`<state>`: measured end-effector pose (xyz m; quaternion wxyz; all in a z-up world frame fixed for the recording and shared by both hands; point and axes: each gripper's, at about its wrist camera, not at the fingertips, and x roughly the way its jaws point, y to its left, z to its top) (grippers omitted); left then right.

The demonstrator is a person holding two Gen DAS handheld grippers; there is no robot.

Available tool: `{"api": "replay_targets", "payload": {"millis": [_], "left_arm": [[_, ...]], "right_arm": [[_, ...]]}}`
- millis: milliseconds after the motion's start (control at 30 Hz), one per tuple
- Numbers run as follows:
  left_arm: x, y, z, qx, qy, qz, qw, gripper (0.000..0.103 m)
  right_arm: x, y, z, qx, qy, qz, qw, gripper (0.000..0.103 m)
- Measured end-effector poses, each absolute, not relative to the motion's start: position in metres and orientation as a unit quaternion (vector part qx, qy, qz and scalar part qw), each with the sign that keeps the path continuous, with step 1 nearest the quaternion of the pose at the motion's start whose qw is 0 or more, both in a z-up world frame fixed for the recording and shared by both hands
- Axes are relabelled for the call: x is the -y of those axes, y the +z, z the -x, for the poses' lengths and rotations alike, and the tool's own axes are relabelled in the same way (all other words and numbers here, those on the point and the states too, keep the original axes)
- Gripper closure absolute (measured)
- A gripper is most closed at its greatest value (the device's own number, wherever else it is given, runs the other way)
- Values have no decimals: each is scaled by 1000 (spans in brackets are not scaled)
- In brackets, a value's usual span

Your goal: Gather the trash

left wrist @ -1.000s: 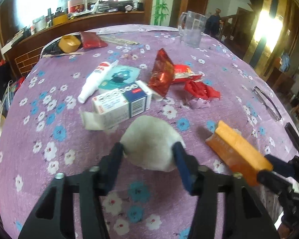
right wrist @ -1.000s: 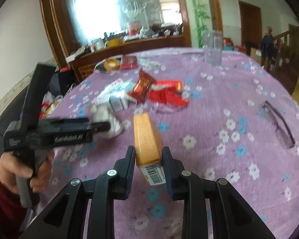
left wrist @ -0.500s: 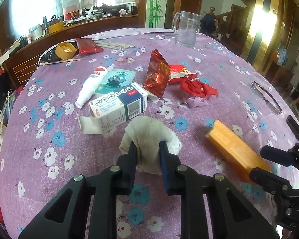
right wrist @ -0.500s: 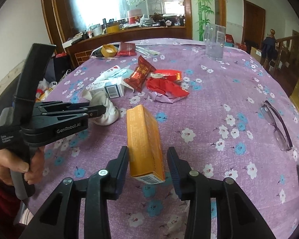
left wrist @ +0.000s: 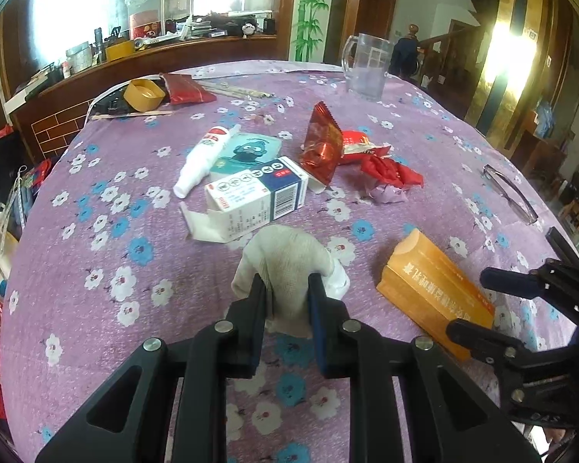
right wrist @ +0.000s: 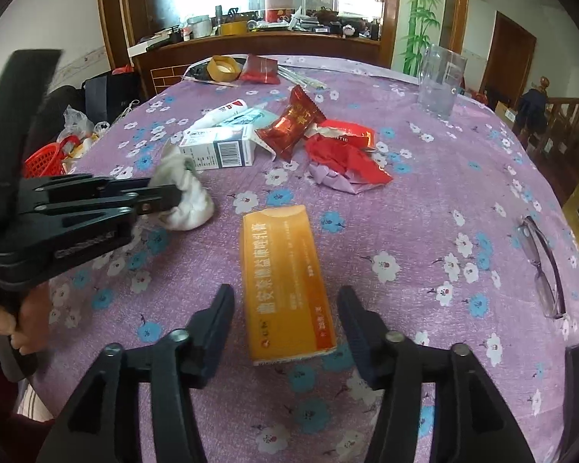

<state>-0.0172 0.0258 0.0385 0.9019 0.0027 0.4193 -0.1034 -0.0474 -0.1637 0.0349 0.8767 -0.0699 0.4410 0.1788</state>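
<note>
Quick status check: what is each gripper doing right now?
Left gripper: shut on the white cloth wad.
Right gripper: open, jaws just widened; orange box lies between them, unpressed.

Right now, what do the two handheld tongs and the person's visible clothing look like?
Both tongs are black plastic. The left tongs have flat angular arms with triangular cut-outs, silver pivot screws and dark blue pads on the fingers. The right tongs match: same arms, silver screws, dark fingers. From the right wrist view the left tongs carry pale raised lettering, too blurred to read, above a black handle. A dark red sleeve shows at lower left.
</note>
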Motion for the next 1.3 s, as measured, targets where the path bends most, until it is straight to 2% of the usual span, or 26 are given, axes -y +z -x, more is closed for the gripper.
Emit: {"api": "replay_targets", "payload": {"millis": [167, 200, 233, 267, 667, 1300], "left_arm": [[-32, 39, 21, -416, -103, 4, 903, 83], [-33, 39, 22, -414, -104, 5, 904, 83], [-34, 40, 24, -412, -105, 7, 905, 83], [-35, 40, 25, -409, -106, 8, 906, 83], [-41, 49, 44, -393, -98, 9, 914, 83], [-52, 61, 59, -381, -88, 13, 921, 83]], "right_arm": [[159, 25, 41, -456, 179, 69, 869, 40], [158, 22, 40, -459, 179, 70, 867, 42], [156, 20, 40, -462, 179, 72, 866, 50], [154, 18, 40, -464, 180, 72, 864, 50], [172, 39, 55, -425, 166, 13, 890, 51], [183, 57, 74, -399, 163, -13, 902, 51]]}}
